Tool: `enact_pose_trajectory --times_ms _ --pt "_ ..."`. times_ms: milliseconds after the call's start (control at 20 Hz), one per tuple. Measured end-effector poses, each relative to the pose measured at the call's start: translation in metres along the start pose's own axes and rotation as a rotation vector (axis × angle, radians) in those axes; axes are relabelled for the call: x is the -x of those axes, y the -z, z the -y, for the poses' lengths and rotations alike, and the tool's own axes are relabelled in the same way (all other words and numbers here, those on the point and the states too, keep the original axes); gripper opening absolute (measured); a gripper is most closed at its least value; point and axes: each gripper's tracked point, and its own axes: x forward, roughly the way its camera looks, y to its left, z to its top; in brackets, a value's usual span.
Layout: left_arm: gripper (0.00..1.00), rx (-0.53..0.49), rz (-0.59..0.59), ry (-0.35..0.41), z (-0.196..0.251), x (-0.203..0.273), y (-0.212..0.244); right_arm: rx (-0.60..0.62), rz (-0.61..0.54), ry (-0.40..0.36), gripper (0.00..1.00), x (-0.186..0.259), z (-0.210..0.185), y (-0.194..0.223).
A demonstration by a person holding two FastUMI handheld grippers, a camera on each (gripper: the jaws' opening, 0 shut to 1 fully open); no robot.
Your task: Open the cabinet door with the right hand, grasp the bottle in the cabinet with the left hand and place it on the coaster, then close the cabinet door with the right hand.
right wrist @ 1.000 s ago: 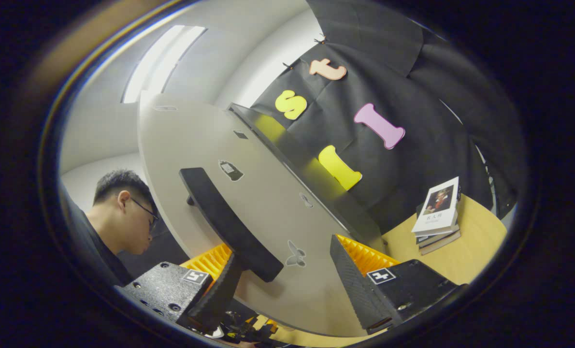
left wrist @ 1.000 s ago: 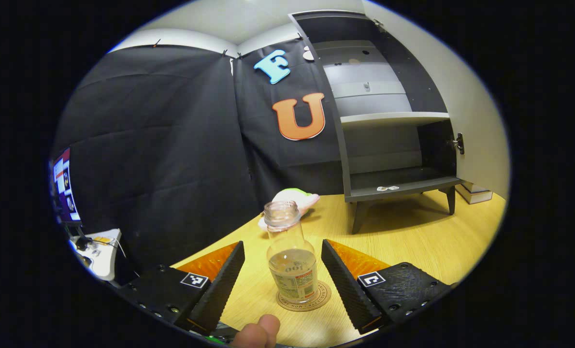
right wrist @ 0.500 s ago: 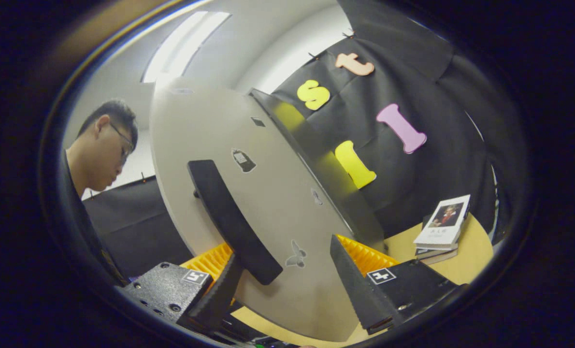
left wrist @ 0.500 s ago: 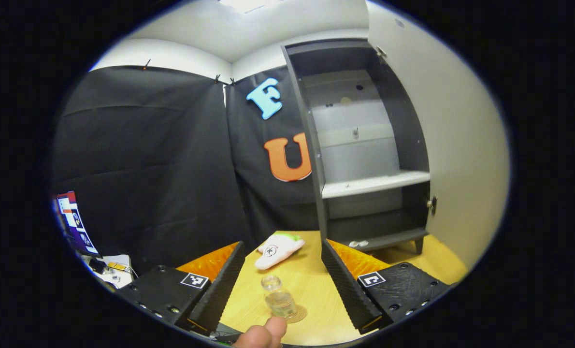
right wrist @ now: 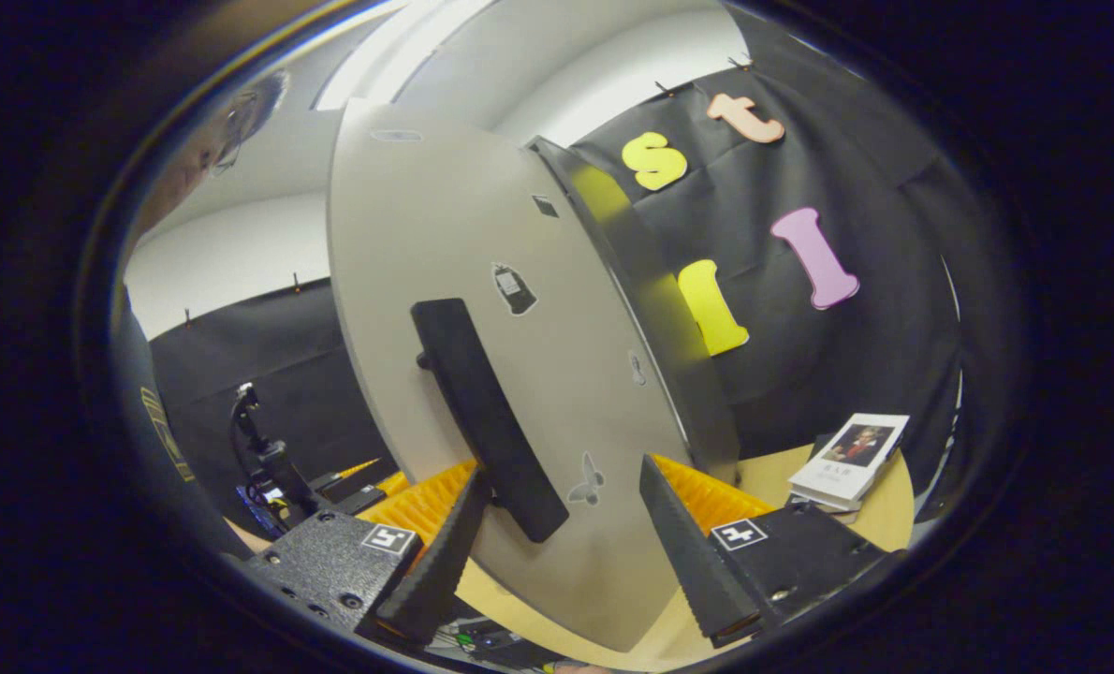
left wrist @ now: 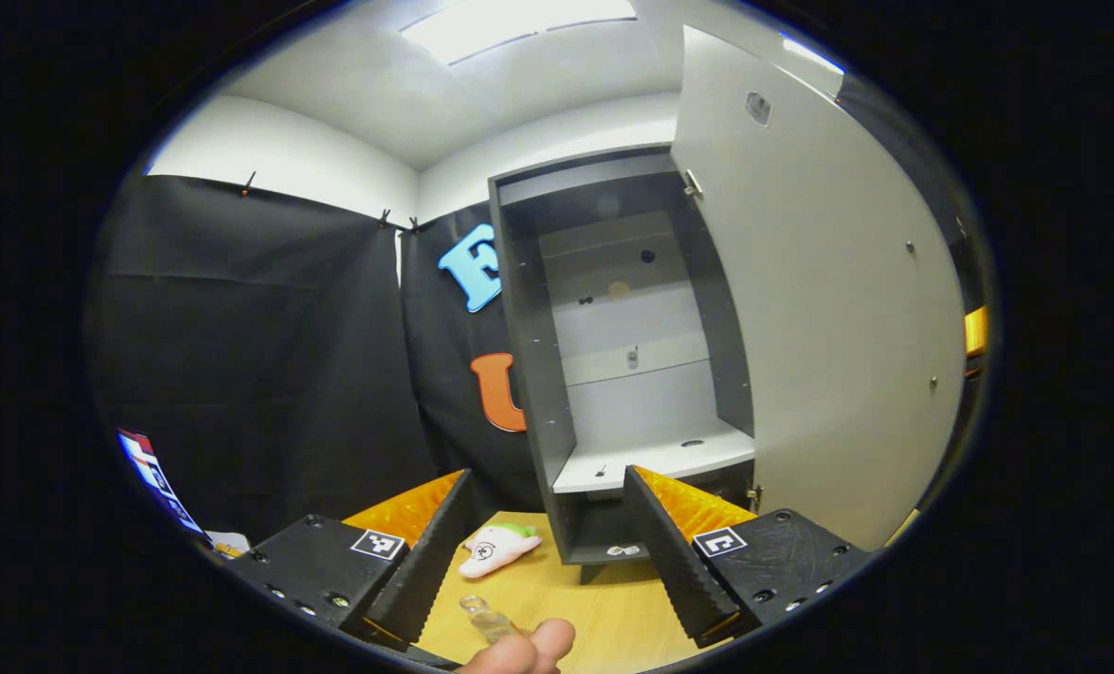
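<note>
The clear glass bottle [left wrist: 482, 613] stands low on the wooden table, far below my left gripper [left wrist: 546, 473], which is open and empty; a thumb [left wrist: 524, 648] covers the bottle's base and the coaster. Beyond it the grey cabinet [left wrist: 529, 374] stands open with bare shelves, its pale door [left wrist: 828, 309] swung partway out on the right. In the right gripper view the door [right wrist: 445, 243] is close in front. Its black bar handle [right wrist: 482, 412] runs down between the fingers of my open right gripper [right wrist: 562, 473], its lower end against the left finger.
A pink and green plush toy [left wrist: 496, 548] lies on the table [left wrist: 613, 618] in front of the cabinet's legs. A stack of books [right wrist: 847, 454] sits on the table to the right of the cabinet. A person's head [right wrist: 239, 108] is at the upper left.
My left gripper has lifted up and back from the bottle, which stays on the table and sinks to the view's bottom. The door has swung with the right gripper toward the cabinet.
</note>
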Motion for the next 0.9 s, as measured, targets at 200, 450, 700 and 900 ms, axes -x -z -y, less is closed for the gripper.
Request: enact_pose_trajectory --times_ms 200,450,700,900 --pt "0.96 -0.007 0.029 0.071 0.024 -0.007 -0.005 0.017 0.063 0.021 0.96 0.005 -0.014 -0.004" --pt "0.96 0.023 0.031 0.082 0.014 -0.02 0.0 -0.106 0.074 -0.025 0.96 -0.024 -0.034 -0.012" --pt "0.96 0.034 0.019 0.005 -0.032 -0.03 0.012 -0.151 0.028 -0.173 0.96 -0.067 -0.079 -0.001" --pt "0.96 0.047 -0.012 -0.064 -0.073 -0.039 0.029 -0.247 -0.075 -0.313 0.96 -0.103 -0.105 0.009"
